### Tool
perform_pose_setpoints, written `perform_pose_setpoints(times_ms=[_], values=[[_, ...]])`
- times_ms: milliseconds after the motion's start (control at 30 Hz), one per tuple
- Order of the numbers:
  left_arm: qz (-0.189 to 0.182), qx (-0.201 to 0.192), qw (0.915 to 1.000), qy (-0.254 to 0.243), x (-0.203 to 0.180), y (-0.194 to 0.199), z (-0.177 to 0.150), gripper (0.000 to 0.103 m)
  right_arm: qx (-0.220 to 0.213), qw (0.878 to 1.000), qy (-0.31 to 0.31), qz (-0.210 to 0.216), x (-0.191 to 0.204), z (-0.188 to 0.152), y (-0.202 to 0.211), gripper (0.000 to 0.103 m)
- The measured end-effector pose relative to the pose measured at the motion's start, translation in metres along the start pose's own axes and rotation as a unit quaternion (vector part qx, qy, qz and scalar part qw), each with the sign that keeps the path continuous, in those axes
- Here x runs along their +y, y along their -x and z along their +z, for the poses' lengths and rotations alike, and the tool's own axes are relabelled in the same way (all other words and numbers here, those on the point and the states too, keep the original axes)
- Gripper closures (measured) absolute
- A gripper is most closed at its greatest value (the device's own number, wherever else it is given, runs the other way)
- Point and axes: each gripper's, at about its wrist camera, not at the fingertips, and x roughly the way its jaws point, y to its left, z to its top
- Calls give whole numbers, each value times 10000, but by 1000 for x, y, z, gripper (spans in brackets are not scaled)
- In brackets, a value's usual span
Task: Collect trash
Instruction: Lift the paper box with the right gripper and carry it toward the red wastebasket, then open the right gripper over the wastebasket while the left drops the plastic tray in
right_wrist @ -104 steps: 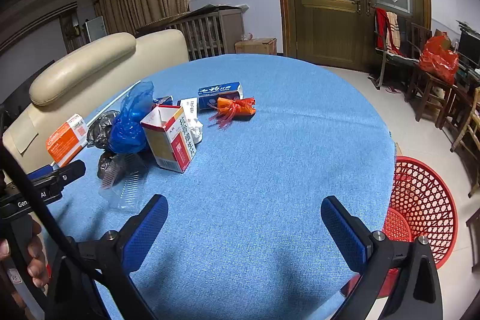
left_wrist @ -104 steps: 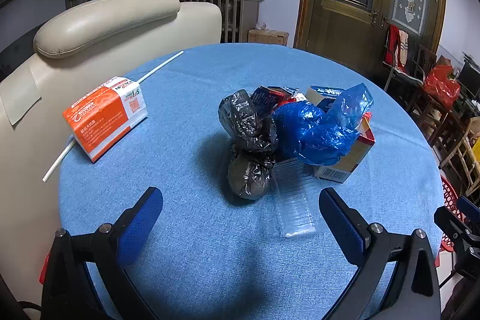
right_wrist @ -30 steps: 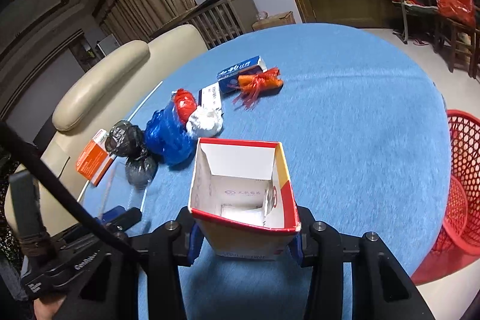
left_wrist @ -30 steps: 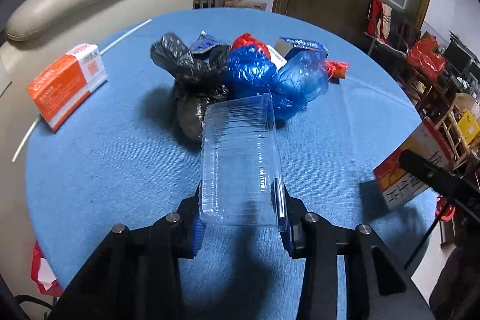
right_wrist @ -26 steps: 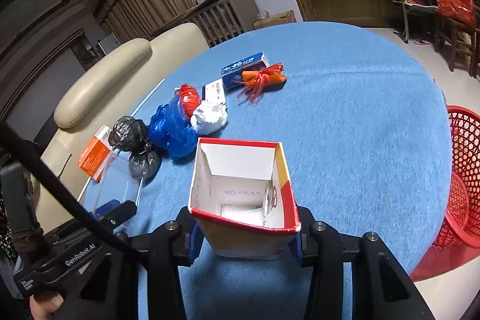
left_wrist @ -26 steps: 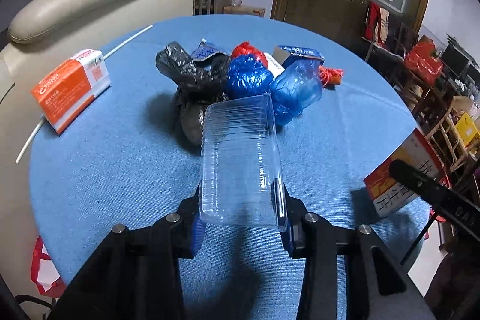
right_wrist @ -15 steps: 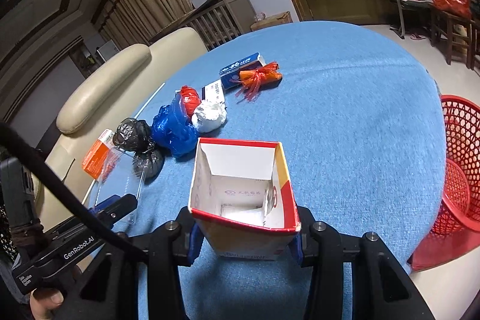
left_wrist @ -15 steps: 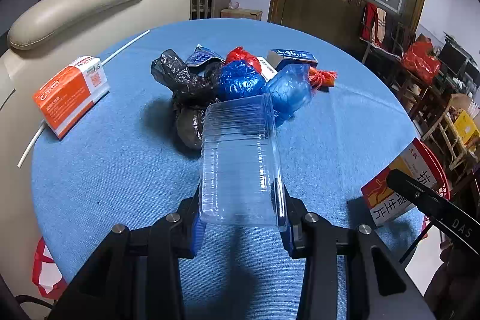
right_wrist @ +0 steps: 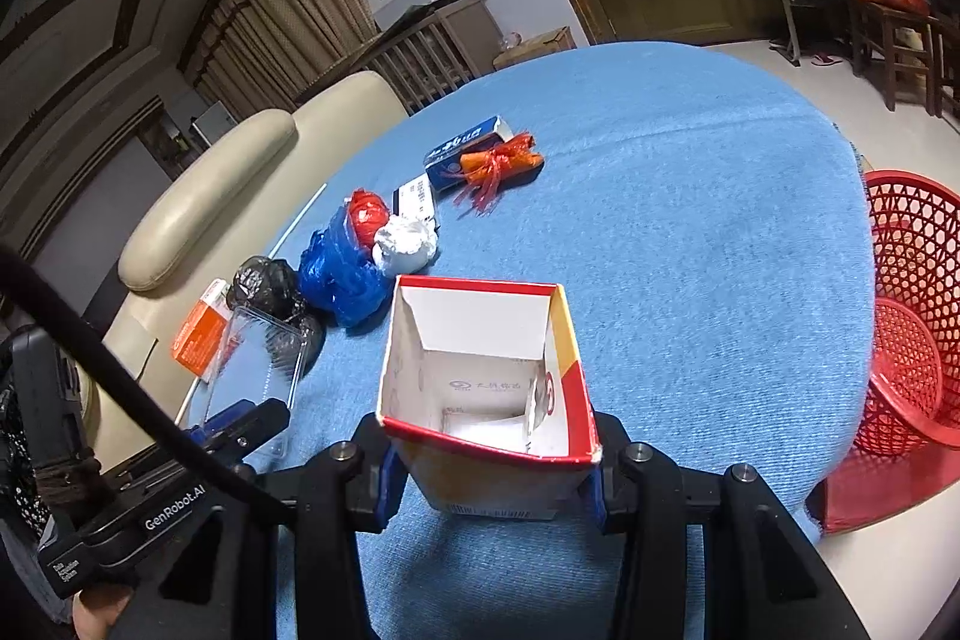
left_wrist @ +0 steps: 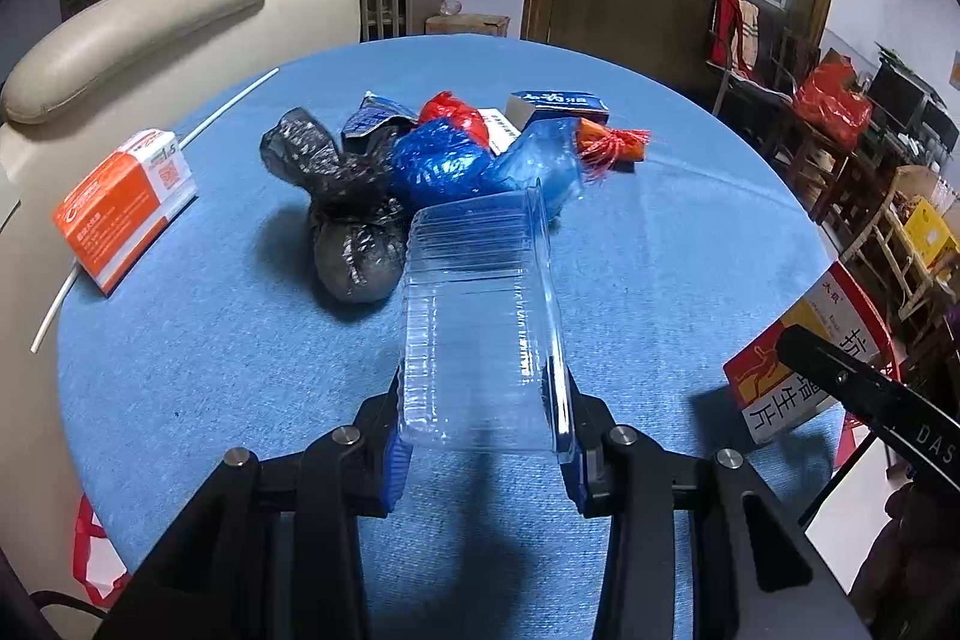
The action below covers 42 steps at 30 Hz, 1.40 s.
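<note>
My left gripper (left_wrist: 483,430) is shut on a clear plastic container (left_wrist: 480,322), held above the blue table (left_wrist: 660,220). My right gripper (right_wrist: 489,466) is shut on an open red, white and yellow carton (right_wrist: 480,376), which also shows at the right edge of the left wrist view as the carton (left_wrist: 798,370). Behind the container lies a heap of trash: black bags (left_wrist: 342,220), blue bags (left_wrist: 456,166), a red bag (left_wrist: 450,112), a blue box (left_wrist: 555,103) and an orange wrapper (left_wrist: 612,148). A red mesh basket (right_wrist: 906,316) stands on the floor to the right of the table.
An orange and white box (left_wrist: 123,202) and a white stick (left_wrist: 228,100) lie at the table's left side. A cream padded chair (left_wrist: 144,22) stands behind them. A white crumpled bag (right_wrist: 405,238) lies by the heap. Wooden chairs (left_wrist: 840,160) stand at the right.
Three and a half seconds ago both grippers stood open and the container and carton lay by the heap. Over the last second both views shifted slightly, the holds unchanged.
</note>
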Motion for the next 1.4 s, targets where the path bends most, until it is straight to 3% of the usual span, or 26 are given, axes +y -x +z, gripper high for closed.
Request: perform_pose_setpoints(times_ms=[433,867,1033,1333,1400], values=[[-197,-113,9992,-338,-35,3,12,60,-464,9974,-466,-290,-48,22,31,55],[-420,-189,9964,-711,-73,10,20,60,-1014,9759,-1183,-1529,-166,43,87,55],[-502,-220,9946,-879,-92,9,23,60,-920,9681,-1372,-1882,-205,44,93,55],[-645,-246,9909,-1159,-125,11,27,60,-593,9618,-1594,-2144,-237,32,87,52],[-679,-237,9899,-1225,-131,10,28,60,-462,9614,-1666,-2140,-243,33,82,39]])
